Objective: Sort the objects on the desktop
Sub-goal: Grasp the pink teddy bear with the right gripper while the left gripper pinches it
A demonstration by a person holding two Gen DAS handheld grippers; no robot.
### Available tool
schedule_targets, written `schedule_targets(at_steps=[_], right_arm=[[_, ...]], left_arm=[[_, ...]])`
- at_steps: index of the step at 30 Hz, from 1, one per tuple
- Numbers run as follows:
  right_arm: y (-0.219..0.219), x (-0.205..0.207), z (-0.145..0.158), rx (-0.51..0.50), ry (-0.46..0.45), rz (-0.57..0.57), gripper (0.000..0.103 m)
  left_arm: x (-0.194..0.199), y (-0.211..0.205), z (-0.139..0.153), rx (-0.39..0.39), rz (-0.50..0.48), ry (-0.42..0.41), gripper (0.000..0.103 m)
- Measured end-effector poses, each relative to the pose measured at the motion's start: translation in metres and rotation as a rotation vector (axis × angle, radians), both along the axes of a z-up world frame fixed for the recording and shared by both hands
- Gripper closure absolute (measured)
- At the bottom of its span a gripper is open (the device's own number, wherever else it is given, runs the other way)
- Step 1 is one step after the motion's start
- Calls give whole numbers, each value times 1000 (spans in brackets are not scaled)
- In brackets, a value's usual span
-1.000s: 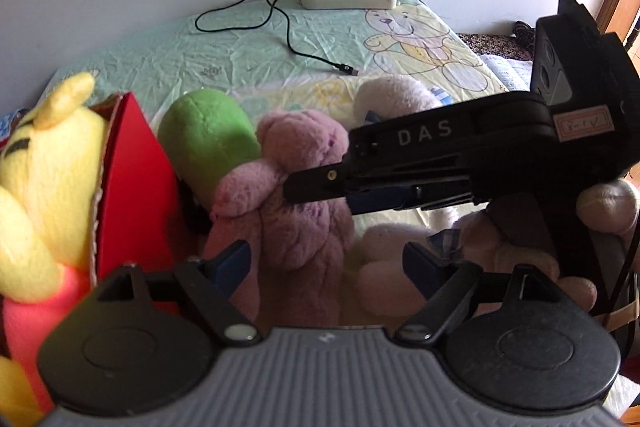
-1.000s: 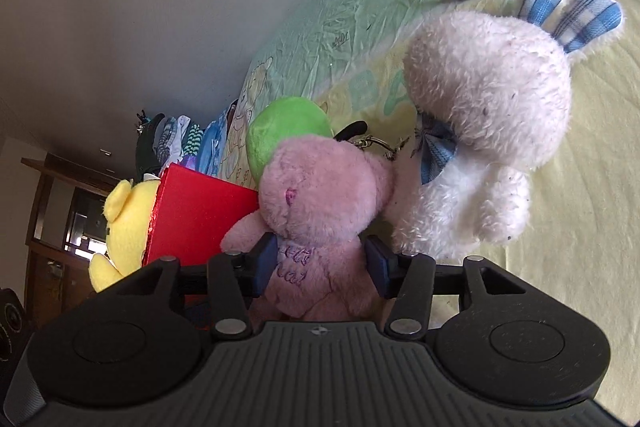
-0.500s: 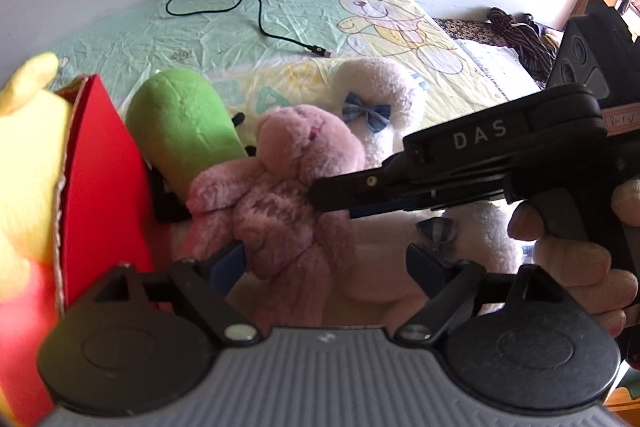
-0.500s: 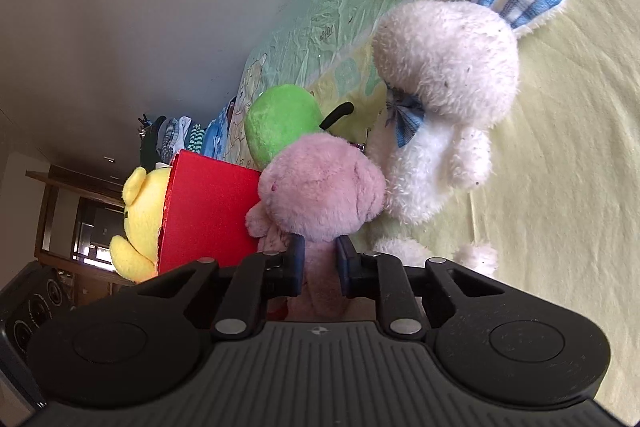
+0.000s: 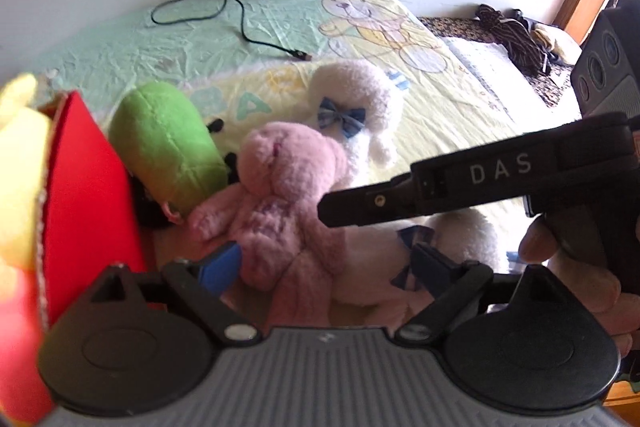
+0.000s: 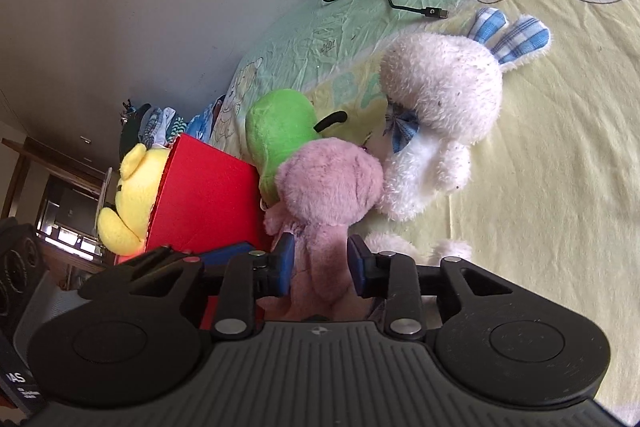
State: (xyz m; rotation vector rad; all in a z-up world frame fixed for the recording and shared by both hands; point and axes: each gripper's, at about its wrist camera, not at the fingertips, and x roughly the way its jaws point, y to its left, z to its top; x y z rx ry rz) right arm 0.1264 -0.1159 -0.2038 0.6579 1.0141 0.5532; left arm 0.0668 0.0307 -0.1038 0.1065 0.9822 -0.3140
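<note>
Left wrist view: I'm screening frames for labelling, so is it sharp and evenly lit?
Left wrist view: soft blur on the fluffy pink plush bear; window glare washes the upper right. Right wrist view: crisper bear; fisheye bends the wall line.

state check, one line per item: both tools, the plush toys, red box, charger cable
right tool: shut on pink bear
left tool: open, holds nothing
pink bear: held at its body
white rabbit: lying on the sheet
green plush: lying beside red box
red box: yellow plush inside
charger cable: free end unplugged
</note>
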Motion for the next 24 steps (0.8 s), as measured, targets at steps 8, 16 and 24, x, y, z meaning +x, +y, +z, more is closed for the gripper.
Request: schedule_targets(at_steps=[8,16,24], right_arm=[[14,31,-31,76,115,2,72],[-1,17,-27,149,119,12,84],[-3,-20,-4,93,61,30,84]], left_arm=[[23,9,-21,44,54,29,4],[23,10,-28,-25,20,63,1],[-2,11,-17,-81,-9,76,16]])
